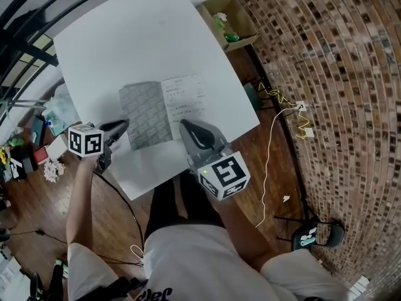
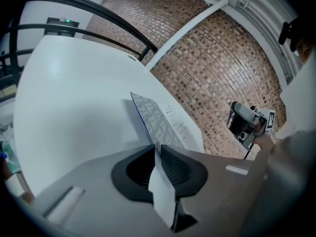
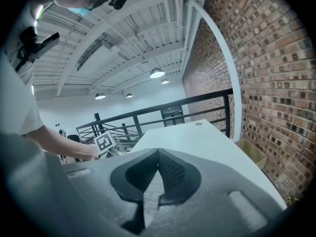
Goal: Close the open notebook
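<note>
The open notebook (image 1: 163, 108) lies in the middle of the white table (image 1: 125, 49). Its left half is a grey patterned cover (image 1: 145, 115), its right half a white page with handwriting (image 1: 185, 99). My left gripper (image 1: 125, 126) is at the cover's near left edge. In the left gripper view the gripper (image 2: 155, 147) is shut on that thin cover (image 2: 157, 118), whose edge stands raised off the table. My right gripper (image 1: 183, 125) hovers at the near edge of the white page. In the right gripper view its jaws (image 3: 158, 153) meet at the tips with nothing gripped.
A cardboard box (image 1: 230, 19) with green items stands beyond the table's far right corner. A yellow cable (image 1: 276, 124) runs along the floor at the right, by the brick wall. Clutter (image 1: 37, 140) sits left of the table, and a black railing (image 3: 163, 113) runs behind it.
</note>
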Demonstrator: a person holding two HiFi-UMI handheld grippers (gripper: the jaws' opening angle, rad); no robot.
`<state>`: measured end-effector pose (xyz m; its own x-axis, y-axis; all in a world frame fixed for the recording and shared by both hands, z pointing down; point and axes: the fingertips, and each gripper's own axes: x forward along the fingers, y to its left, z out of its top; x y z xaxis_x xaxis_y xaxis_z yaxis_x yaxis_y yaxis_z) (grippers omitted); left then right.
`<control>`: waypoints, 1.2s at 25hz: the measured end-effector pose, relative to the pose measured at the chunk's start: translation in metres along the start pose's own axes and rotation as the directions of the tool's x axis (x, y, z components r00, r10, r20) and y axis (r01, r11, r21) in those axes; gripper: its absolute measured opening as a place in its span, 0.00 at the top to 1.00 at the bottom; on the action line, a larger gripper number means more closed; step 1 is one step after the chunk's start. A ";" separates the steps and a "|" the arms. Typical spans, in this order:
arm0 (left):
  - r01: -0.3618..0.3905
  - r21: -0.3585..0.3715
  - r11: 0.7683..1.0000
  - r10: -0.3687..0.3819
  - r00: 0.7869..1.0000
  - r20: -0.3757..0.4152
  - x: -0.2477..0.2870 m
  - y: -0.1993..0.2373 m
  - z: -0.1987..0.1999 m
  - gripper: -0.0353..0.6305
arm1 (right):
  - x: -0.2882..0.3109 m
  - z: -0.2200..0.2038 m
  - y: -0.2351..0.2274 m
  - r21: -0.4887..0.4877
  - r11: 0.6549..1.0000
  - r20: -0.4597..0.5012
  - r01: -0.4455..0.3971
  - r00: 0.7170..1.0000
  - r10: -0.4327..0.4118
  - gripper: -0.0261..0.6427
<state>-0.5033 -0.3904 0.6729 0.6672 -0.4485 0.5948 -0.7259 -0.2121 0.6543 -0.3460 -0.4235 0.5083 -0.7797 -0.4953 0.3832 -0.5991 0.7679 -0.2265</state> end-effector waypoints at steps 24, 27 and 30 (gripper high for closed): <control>0.177 0.078 0.981 -0.182 0.981 0.062 0.027 -0.142 0.079 0.88 | -0.059 0.016 -0.047 0.057 0.994 0.081 0.090 0.992 -0.094 0.97; 0.189 0.083 0.979 -0.194 0.979 0.060 0.042 -0.156 0.085 0.88 | -0.068 0.012 -0.057 0.074 0.991 0.087 0.108 0.990 -0.114 0.97; 0.189 0.102 0.977 -0.197 0.978 0.073 0.058 -0.169 0.093 0.88 | -0.077 0.008 -0.067 0.088 0.988 0.092 0.125 0.987 -0.133 0.97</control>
<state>-0.3580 -0.4614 0.5531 0.7832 -0.4601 0.4183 -0.5997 -0.3810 0.7037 -0.2471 -0.4404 0.4865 -0.7065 -0.6282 0.3260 -0.7056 0.6612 -0.2550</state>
